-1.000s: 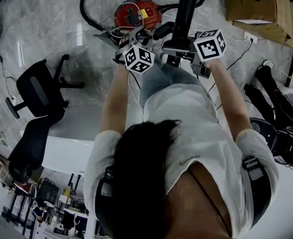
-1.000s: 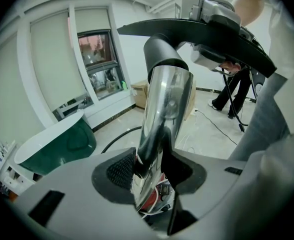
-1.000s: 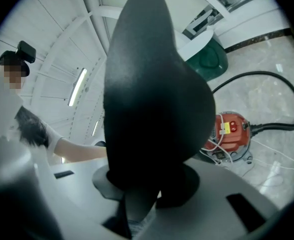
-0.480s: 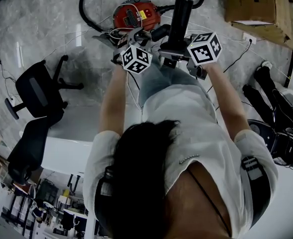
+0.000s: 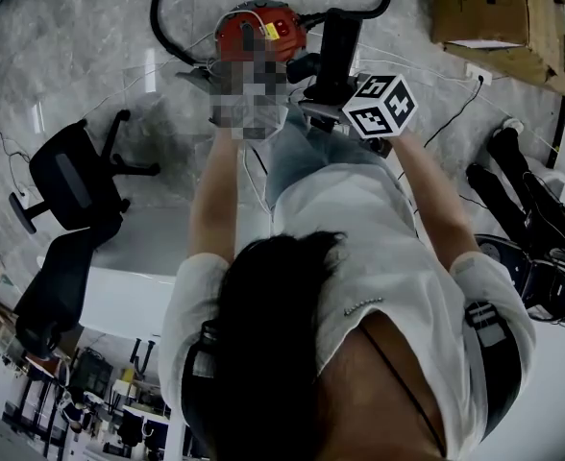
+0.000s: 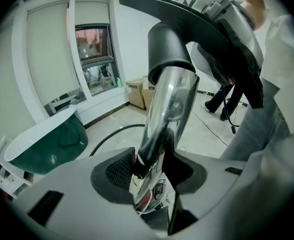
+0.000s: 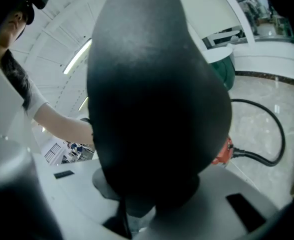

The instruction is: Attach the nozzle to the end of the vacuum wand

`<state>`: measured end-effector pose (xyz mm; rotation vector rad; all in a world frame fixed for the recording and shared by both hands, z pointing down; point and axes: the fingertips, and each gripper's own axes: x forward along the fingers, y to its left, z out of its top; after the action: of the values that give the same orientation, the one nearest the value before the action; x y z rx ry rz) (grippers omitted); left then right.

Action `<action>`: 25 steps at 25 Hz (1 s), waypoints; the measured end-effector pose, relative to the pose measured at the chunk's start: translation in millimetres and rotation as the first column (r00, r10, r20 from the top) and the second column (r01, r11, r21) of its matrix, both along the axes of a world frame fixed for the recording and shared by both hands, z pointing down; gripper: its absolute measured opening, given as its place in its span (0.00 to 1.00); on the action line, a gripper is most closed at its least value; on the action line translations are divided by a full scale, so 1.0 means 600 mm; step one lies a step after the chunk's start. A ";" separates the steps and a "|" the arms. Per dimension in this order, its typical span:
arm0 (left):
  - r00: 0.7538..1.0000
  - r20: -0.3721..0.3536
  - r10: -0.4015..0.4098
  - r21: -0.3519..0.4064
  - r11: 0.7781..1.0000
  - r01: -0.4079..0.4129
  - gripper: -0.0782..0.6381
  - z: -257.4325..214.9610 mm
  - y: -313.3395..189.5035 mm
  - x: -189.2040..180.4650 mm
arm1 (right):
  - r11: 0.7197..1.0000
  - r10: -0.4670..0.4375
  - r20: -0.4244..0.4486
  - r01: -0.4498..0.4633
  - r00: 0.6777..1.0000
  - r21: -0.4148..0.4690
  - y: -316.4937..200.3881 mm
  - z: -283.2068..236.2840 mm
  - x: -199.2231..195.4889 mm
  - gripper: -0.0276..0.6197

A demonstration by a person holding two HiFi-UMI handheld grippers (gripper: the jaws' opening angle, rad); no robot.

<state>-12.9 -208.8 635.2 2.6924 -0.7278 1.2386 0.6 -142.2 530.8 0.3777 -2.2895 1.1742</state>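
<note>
The pale stone floor (image 5: 90, 56) takes up most of the head view. On it, at twelve o'clock from the person, lies the red canister vacuum (image 5: 254, 25), with its black hose (image 5: 155, 22) looping out toward eleven. An office chair (image 5: 66, 176) stands well apart at nine o'clock, and cardboard boxes (image 5: 494, 8) sit at about one o'clock, all clear of the work. The black nozzle (image 5: 338, 46) is held up in the air just in front of the person, at twelve o'clock, with its round collar turned back toward the body. That way the collar faces the chrome vacuum wand (image 6: 167, 104). In the left gripper view the wand rises from six o'clock and its upper end runs into the collar, so the two parts are in line and meeting. How deep the wand is seated I cannot tell. The left gripper (image 6: 152, 171) has its fingers (image 6: 114, 171) pinching the wand low down, probably to keep the tube from swinging while the other part is worked on. The right gripper (image 7: 137, 209) has its fingers (image 7: 222, 194) clamped on the nozzle, whose dark body fills that gripper's view. A grip on the body likely lets the hand push and twist the collar onto the tube.
</note>
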 end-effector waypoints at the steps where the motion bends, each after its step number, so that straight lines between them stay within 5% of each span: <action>1: 1.000 -0.002 0.000 -0.004 1.000 0.000 0.34 0.001 0.001 0.000 | 1.000 0.001 -0.009 -0.001 1.000 0.013 0.001 0.001 -0.001 0.21; 17: 1.000 -0.013 0.019 -0.052 0.998 -0.020 0.35 0.004 0.000 -0.004 | 0.984 -0.013 -0.138 0.037 0.990 0.173 0.012 0.010 -0.015 0.21; 25: 0.999 -0.020 0.034 -0.070 0.997 -0.035 0.36 0.004 0.001 -0.002 | 0.983 0.019 -0.162 0.011 0.987 0.183 0.014 0.012 -0.019 0.21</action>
<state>-13.8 -208.3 637.3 2.6669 -0.6257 1.2213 -10.7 -133.5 537.9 0.5277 -2.2594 0.9004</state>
